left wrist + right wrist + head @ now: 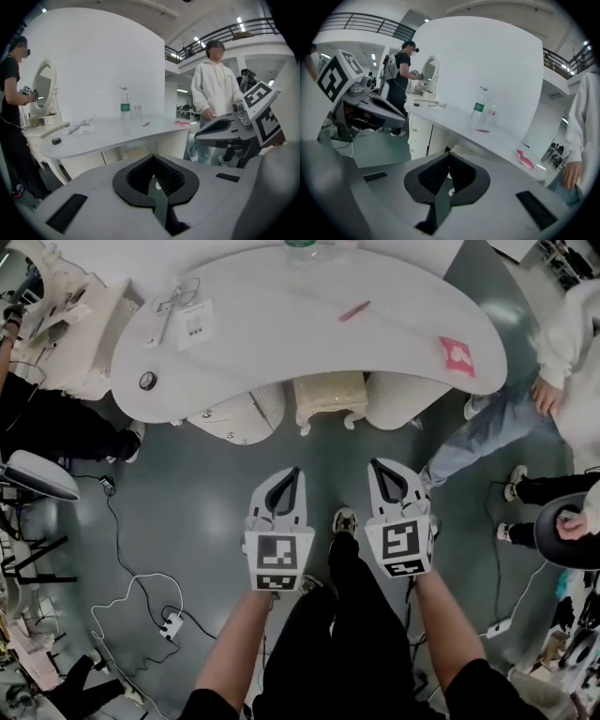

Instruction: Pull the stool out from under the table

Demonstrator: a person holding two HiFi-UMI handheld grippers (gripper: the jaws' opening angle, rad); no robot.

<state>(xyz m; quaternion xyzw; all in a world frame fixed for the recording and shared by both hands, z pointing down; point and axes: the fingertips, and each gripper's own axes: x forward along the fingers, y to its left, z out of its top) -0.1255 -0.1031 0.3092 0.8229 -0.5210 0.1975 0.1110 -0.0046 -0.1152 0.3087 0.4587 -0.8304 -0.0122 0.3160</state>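
A cream stool [328, 396] with carved legs sits tucked under the front edge of the white curved table [281, 329], between its two ribbed pedestals. My left gripper [292, 471] and right gripper [378, 463] hang side by side over the grey floor, short of the stool, both shut with nothing in them. In the left gripper view my left gripper [153, 157] points at the table [112, 136], and the stool is hidden by the jaws. In the right gripper view my right gripper [449, 153] points at the table [487, 138], with a sliver of the stool [457, 150] just above the jaw tips.
On the table lie a water bottle [302, 251], a pink pen [354, 310], a pink packet [457, 354], glasses with a card [183, 310] and a small black disc [147, 381]. A person in jeans [487, 432] stands at the right. Cables and a power strip [171, 623] lie on the floor, left.
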